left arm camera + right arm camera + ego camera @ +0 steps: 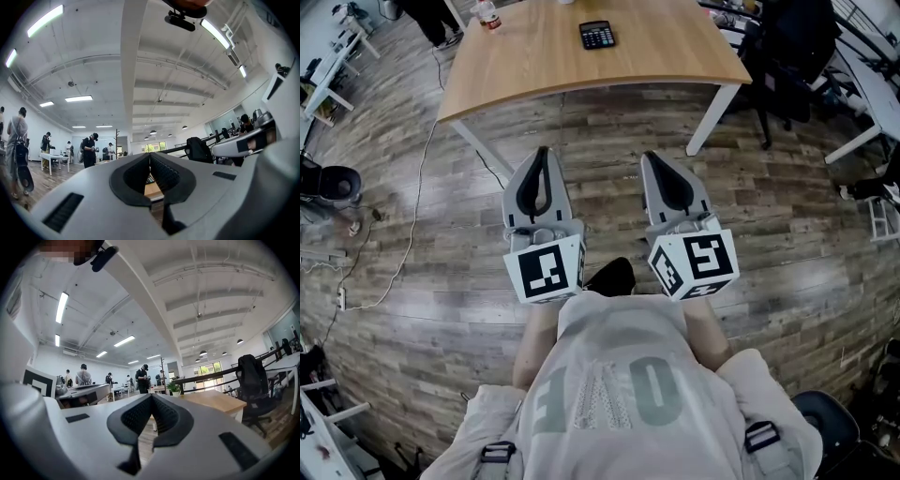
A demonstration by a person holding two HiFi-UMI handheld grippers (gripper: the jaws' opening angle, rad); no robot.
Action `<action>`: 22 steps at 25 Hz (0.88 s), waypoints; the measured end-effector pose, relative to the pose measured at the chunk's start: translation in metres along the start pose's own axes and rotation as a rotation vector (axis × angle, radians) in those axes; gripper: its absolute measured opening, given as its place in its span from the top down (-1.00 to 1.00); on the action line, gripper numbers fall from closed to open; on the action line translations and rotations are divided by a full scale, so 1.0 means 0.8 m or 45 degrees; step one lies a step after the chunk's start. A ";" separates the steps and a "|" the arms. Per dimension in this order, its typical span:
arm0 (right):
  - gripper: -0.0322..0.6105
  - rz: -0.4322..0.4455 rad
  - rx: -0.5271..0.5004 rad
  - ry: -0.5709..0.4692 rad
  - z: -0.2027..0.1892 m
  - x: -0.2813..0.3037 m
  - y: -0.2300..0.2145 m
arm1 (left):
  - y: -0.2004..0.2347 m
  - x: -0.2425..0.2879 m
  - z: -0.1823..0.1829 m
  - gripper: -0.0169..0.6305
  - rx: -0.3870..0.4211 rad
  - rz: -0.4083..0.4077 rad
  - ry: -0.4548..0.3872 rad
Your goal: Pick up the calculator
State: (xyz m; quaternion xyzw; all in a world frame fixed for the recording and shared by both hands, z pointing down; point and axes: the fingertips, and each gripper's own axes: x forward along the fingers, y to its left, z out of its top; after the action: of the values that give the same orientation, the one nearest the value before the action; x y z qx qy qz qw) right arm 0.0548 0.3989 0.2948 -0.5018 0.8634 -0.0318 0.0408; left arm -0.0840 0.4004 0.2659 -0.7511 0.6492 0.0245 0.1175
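Note:
The black calculator (597,35) lies on the far part of a light wooden table (534,66), well ahead of both grippers. My left gripper (544,156) is held over the wooden floor short of the table's near edge, jaws shut with nothing between them. My right gripper (651,161) hangs beside it, also shut and empty. In the left gripper view the closed fingertips (150,155) meet in a line, with a strip of the table (153,188) showing below them. In the right gripper view the table (216,401) stands to the right of the shut gripper (151,397).
A small bottle (488,16) stands at the table's far left corner. Black office chairs (789,47) crowd the table's right side. A cable (411,234) trails over the floor at left. White desks (328,66) and several people (89,150) fill the room beyond.

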 end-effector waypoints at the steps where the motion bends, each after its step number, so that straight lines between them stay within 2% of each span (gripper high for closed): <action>1: 0.84 -0.001 0.004 0.000 -0.001 0.000 -0.002 | 0.001 0.001 -0.003 0.92 -0.002 0.002 0.005; 5: 0.84 0.012 -0.052 0.005 0.001 0.008 -0.009 | 0.003 0.016 -0.010 0.92 -0.008 0.005 0.009; 9: 0.84 0.048 -0.038 0.017 -0.003 0.031 -0.024 | 0.002 0.044 -0.029 0.92 -0.036 -0.004 0.012; 19: 0.84 0.061 -0.116 0.092 -0.012 0.145 -0.076 | 0.041 0.176 -0.079 0.92 -0.105 0.012 0.047; 22: 0.84 0.063 -0.087 0.134 -0.027 0.182 -0.093 | 0.053 0.211 -0.101 0.92 -0.113 0.018 0.082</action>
State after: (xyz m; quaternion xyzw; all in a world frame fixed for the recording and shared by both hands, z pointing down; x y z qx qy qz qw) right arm 0.0448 0.2360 0.3176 -0.4792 0.8770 -0.0275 -0.0211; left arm -0.1088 0.2142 0.3060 -0.7514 0.6561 0.0300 0.0631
